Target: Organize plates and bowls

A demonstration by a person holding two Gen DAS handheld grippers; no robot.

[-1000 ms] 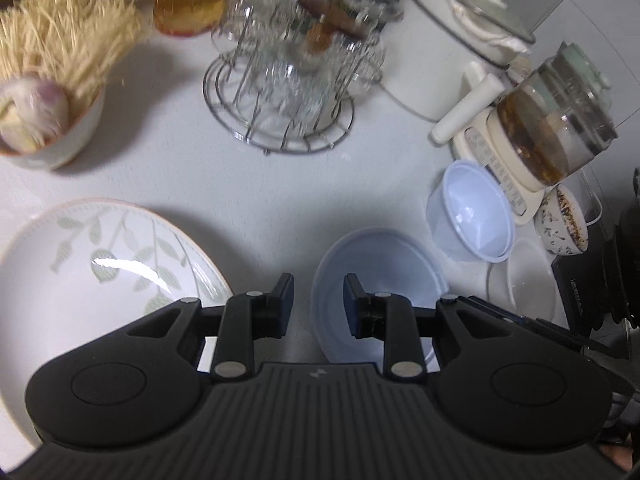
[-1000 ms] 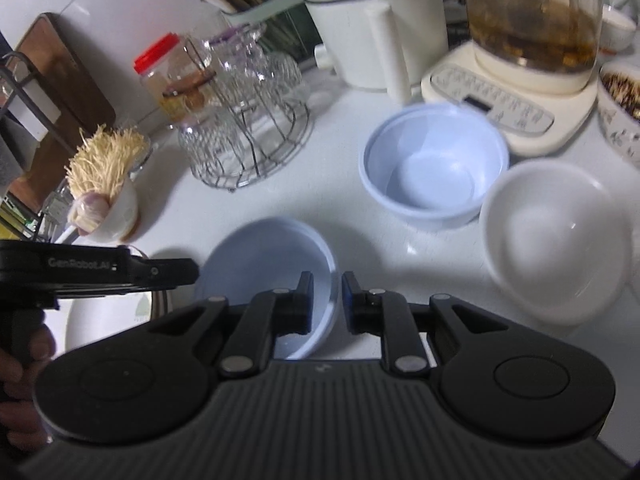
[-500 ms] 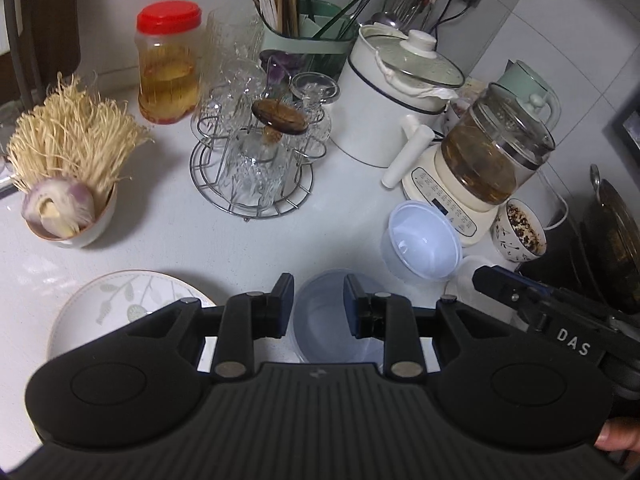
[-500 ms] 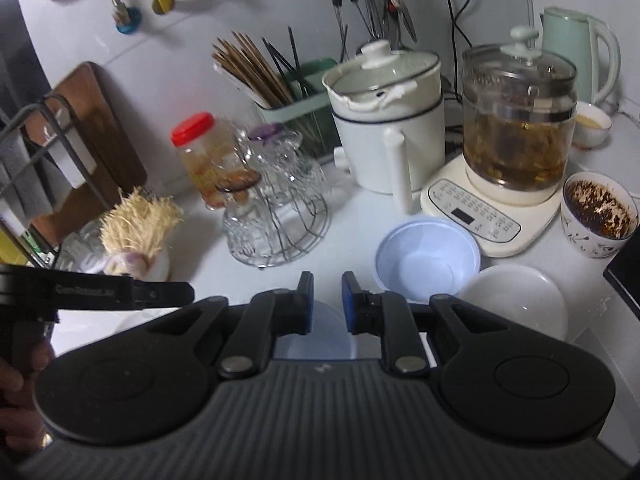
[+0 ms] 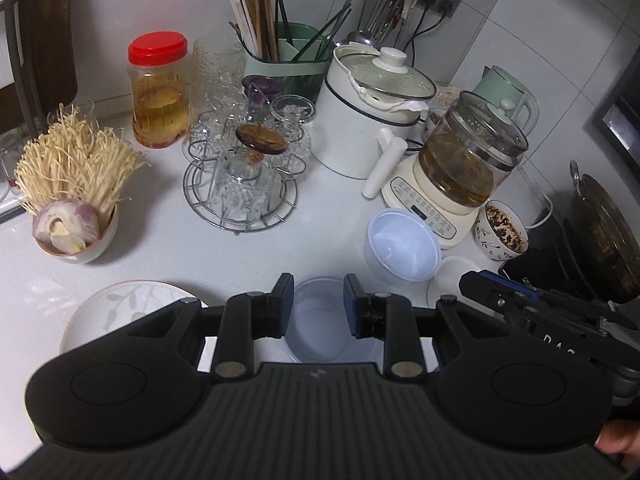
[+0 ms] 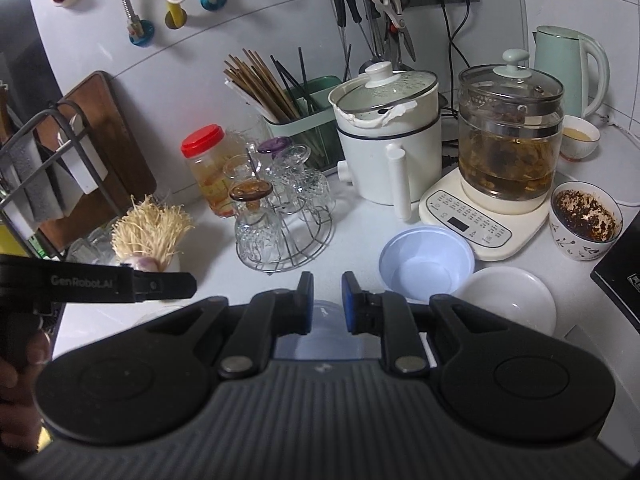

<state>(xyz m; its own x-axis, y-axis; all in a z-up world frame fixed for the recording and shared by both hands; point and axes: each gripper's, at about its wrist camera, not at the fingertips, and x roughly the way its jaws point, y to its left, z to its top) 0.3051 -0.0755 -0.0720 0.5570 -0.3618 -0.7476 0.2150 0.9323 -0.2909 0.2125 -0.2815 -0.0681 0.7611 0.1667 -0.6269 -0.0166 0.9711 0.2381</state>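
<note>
Both the left gripper [image 5: 318, 304] and right gripper [image 6: 325, 302] hover with narrow, empty jaws directly above the pale blue bowl [image 5: 320, 330] near the bench's front edge.

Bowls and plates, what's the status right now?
Left gripper and right gripper empty, nothing between fingers. Blue bowls, white dish, leaf plate untouched on counter. Glass rack nearby, not blocking.

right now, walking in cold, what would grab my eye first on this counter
Probably the glass kettle of brown tea on its cream base at the right, and the red-lidded jar further left by the wall. Nearer, the pale blue bowl sits beside a white bowl, with the leaf-patterned plate at the counter's near left.
</note>
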